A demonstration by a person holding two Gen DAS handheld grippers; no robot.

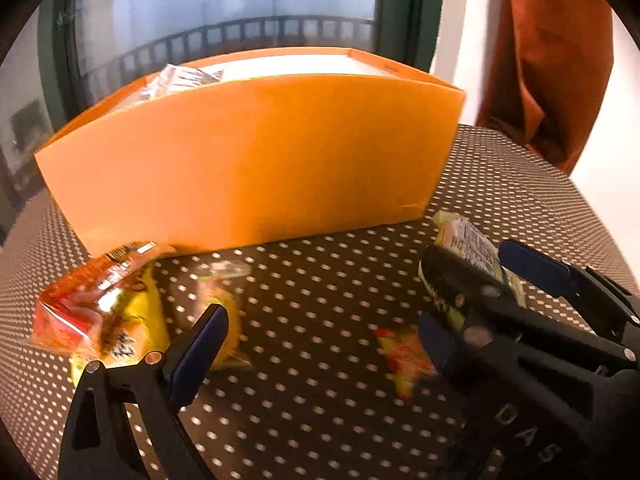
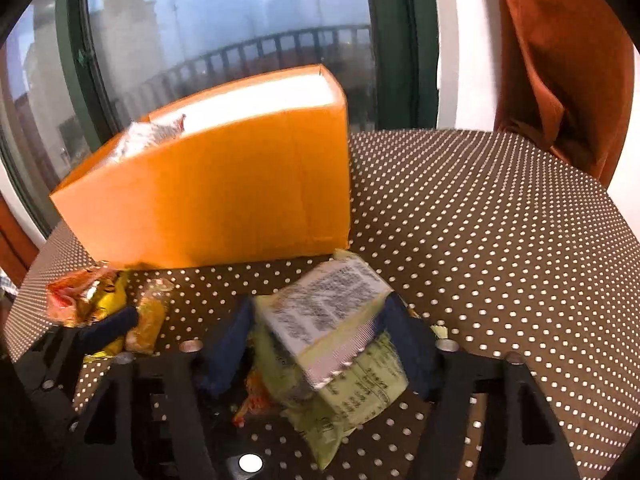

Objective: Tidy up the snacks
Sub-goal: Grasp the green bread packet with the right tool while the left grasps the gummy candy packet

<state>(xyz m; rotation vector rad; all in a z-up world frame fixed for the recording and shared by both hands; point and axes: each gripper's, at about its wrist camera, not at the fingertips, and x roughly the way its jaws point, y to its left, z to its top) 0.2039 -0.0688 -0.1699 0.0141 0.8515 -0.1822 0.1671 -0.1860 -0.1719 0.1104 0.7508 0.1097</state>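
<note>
At 6 o'clock of the orange box (image 2: 224, 196), right tool (image 2: 320, 336) pinches the pale-green snack packet (image 2: 332, 320); left tool (image 1: 320, 328) wide, empty. Slick wrapper could slip mid-lift.

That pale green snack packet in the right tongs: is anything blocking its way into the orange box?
Nothing visible lies between the green packet, which the right tongs grip, and the orange box. Only the box's near wall must be cleared.

Right gripper (image 2: 320, 344) pointing downward, jaws pressing on a packet, left gripper (image 1: 320, 344) standing with jaws wide apart
</note>
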